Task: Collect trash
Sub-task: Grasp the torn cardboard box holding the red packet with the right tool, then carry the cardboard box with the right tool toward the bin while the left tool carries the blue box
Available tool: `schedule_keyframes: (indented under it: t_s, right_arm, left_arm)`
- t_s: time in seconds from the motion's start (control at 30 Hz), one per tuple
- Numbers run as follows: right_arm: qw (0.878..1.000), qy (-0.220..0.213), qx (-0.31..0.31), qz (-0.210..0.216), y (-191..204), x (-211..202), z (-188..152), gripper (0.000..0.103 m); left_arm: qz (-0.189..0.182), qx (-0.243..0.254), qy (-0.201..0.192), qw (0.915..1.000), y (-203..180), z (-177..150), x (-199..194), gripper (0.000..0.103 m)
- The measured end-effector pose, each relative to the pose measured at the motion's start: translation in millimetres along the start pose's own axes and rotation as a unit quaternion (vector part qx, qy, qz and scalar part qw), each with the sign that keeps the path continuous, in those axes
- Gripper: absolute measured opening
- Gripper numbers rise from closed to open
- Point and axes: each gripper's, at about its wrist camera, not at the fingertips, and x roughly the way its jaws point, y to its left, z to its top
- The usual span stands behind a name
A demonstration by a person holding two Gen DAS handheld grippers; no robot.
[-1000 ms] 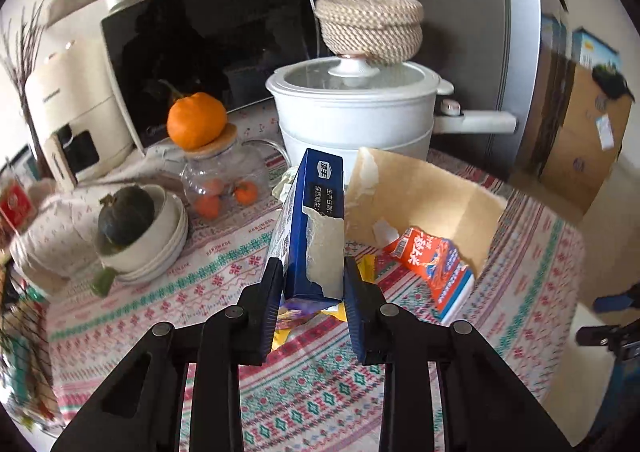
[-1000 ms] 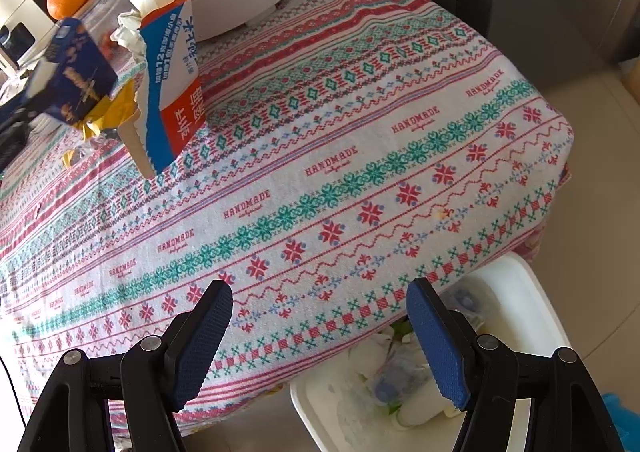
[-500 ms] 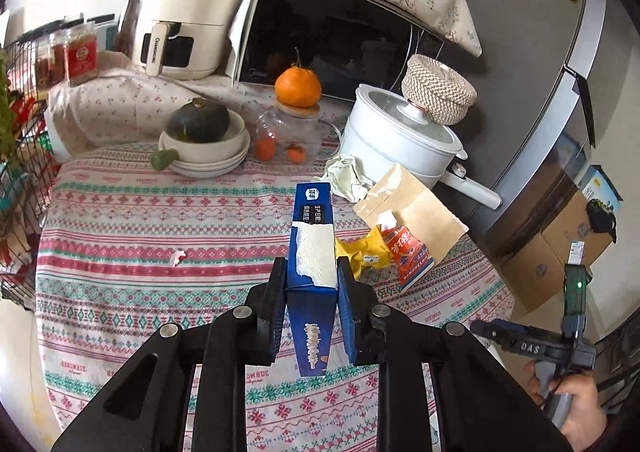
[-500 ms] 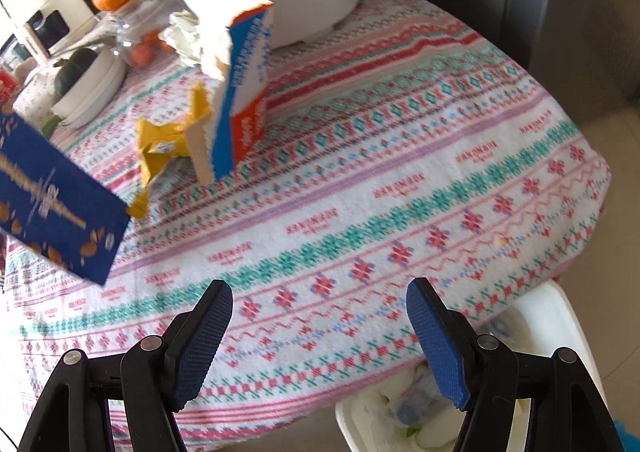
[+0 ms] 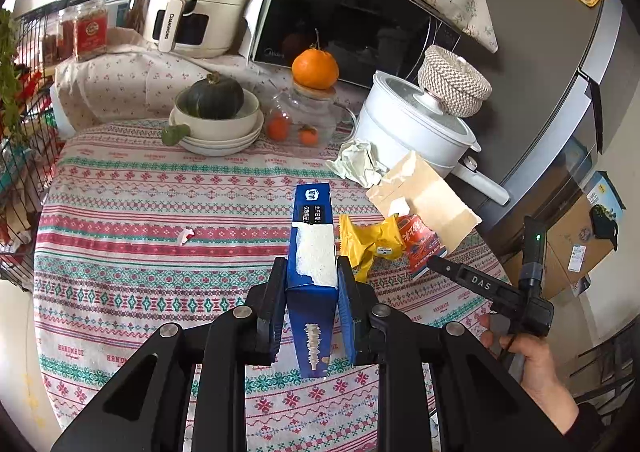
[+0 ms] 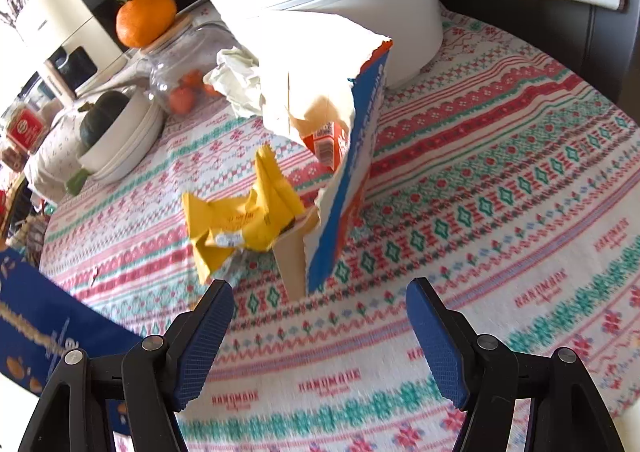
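My left gripper [image 5: 312, 267] is shut on a blue box [image 5: 314, 252] with a torn white strip and holds it upright above the tablecloth. The same blue box [image 6: 48, 332] shows at the lower left of the right wrist view. My right gripper [image 6: 320, 292] stands open just above the cloth with nothing between its fingers. Right in front of it lies a torn red and blue carton [image 6: 348, 156] beside a crumpled yellow wrapper [image 6: 240, 220]. In the left wrist view the carton [image 5: 420, 240], the wrapper [image 5: 372, 244] and a hand holding the right gripper [image 5: 464, 278] sit to the right.
Crumpled pale paper [image 5: 358, 166] lies behind the carton, against a white pot [image 5: 412, 124]. A small scrap [image 5: 186, 235] lies mid-table. A bowl with a dark squash [image 5: 216, 116], a glass jar topped by an orange [image 5: 308, 112], a microwave [image 5: 352, 24] and an air fryer [image 5: 192, 4] line the back.
The left gripper drew back from the trash pile, rolling the blue box upright. The right gripper moved from the table edge above a white bin inward to the carton and wrapper.
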Motion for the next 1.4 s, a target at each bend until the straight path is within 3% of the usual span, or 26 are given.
schedule_keyframes:
  t_s: [0.1, 0.2, 0.3, 0.33, 0.47, 1.1, 1.4]
  right_arm:
    - [1.0, -0.005, 0.012, -0.003, -2.2, 10.1, 5.3, 0.072]
    - [1.0, -0.004, 0.01, -0.011, -4.4, 18.6, 8.7, 0.06]
    - [1.0, 0.0, 0.008, -0.015, -9.9, 23.5, 8.9, 0.034]
    - [1.0, 0.002, 0.008, -0.018, -12.7, 23.3, 8.2, 0.018]
    - [1.0, -0.007, 0.0, -0.023, -18.6, 7.4, 7.1, 0.005]
    - [0.988, -0.136, -0.039, -0.056, -48.6, -168.7, -21.3, 0.003]
    - [0.985, -0.152, -0.014, -0.083, -89.0, -233.1, -68.2, 0.003]
  left_arm:
    - [-0.001, 0.002, -0.001, 1.0, -3.2, 0.6, 0.8, 0.025]
    - [0.0, 0.009, -0.003, 1.0, -7.0, -0.7, 0.2, 0.025]
    - [-0.003, 0.011, -0.002, 0.9999, -9.1, -1.4, -0.2, 0.025]
    - [-0.006, 0.01, -0.001, 0.9999, -9.2, -1.7, -0.5, 0.025]
    - [-0.016, 0.006, -0.005, 0.9998, -11.8, -1.3, -4.8, 0.025]
    - [-0.075, 0.044, -0.039, 0.9955, -53.0, -16.6, -45.6, 0.025]
    - [-0.118, 0.117, -0.025, 0.9858, -114.0, -48.8, -52.1, 0.025]
